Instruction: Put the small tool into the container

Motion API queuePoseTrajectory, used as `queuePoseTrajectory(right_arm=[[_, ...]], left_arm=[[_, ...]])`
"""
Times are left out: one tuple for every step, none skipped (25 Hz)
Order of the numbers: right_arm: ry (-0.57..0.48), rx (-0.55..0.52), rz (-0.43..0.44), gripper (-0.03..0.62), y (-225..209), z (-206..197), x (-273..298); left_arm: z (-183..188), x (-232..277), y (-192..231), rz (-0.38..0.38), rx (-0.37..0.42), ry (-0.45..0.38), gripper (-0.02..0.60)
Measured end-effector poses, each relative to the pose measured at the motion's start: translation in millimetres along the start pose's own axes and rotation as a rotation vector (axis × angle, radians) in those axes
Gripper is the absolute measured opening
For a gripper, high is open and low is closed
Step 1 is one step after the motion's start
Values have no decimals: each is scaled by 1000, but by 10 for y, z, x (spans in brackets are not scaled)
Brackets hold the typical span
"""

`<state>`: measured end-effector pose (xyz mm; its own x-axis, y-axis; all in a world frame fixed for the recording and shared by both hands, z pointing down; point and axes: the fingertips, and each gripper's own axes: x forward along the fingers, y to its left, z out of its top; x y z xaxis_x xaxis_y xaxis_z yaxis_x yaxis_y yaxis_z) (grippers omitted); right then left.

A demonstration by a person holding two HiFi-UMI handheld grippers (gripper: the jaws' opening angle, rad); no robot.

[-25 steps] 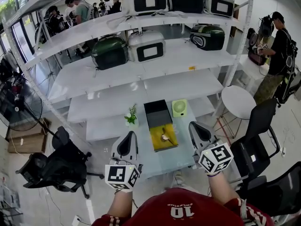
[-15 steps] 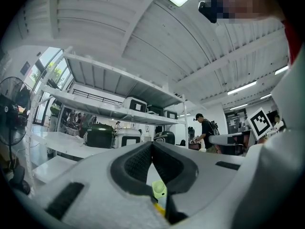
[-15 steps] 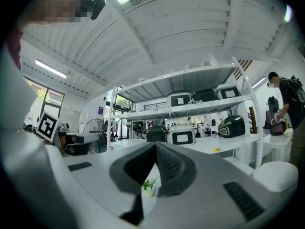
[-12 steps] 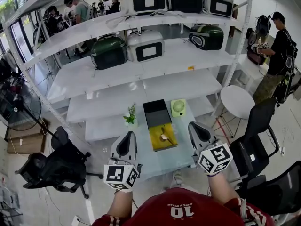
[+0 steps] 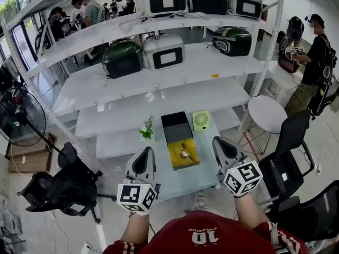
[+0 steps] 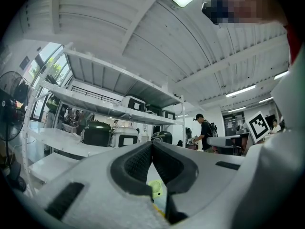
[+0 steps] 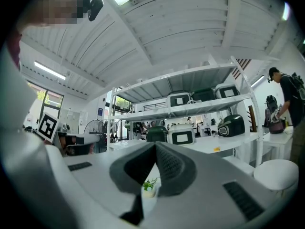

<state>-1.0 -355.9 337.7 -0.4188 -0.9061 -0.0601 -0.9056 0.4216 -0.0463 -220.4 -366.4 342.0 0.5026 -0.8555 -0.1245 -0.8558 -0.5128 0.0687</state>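
1. Left tool (image 5: 146, 151): jaws shut tip to tip, nothing in them. It hovers over the tabletop's (image 5: 185, 183) near edge, left of centre.
2. Right tool (image 5: 217, 142): jaws also closed on nothing. It hovers over the near edge, right of centre.
3. Small brown implement (image 5: 185, 153): it lies on the yellow tray (image 5: 177, 163) mid-tabletop. The black box (image 5: 177, 127) butts against the tray on the far side.
4. I can't tell which of the two is the container. If it is the yellow tray, the implement already sits where it is wanted. If it is the black box, the implement lies just outside it.
5. Risk: the implement looks thin and lies flat. I judge that a pinch from above could skid off it or flick it over the tray's low rim.
6. Risk: the tabletop looks slick. A tool pressing on the tray could shove tray and box toward the far edge.
7. Risk: the green fan (image 5: 201, 121) by the far-right corner and the potted plant (image 5: 148, 129) on the far-left side flank the box. A wide swing past it could topple either.
8. Risk: closed jaws coming down would only push things, not grip them.
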Motion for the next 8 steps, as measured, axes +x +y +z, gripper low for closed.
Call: queuePoseTrajectory(right_arm=[[0, -1, 0, 3, 0, 4, 2], [0, -2, 1, 3, 1, 7, 4], [0, -3, 1, 3, 0, 6, 5], [1, -2, 0, 3, -5, 0, 7], [3, -2, -1, 3, -11, -7, 8], [4, -1, -2, 3, -16, -15, 9], [5, -1, -3, 3, -21, -23, 9], [6, -1, -5, 3, -25, -32, 9]], left_arm=[[1, 3, -1, -1, -1, 0, -14], [2, 5, -2, -1, 0, 1, -14], [3, 7, -4, -1, 2, 1, -14], [3, 9, -6, -1, 4, 1, -14], [0, 12, -8, -2, 6, 1, -14], [-5, 14, -11, -2, 7, 1, -14], [-10, 15, -14, -3, 9, 1, -14], [-16, 16, -17, -4, 10, 2, -14]])
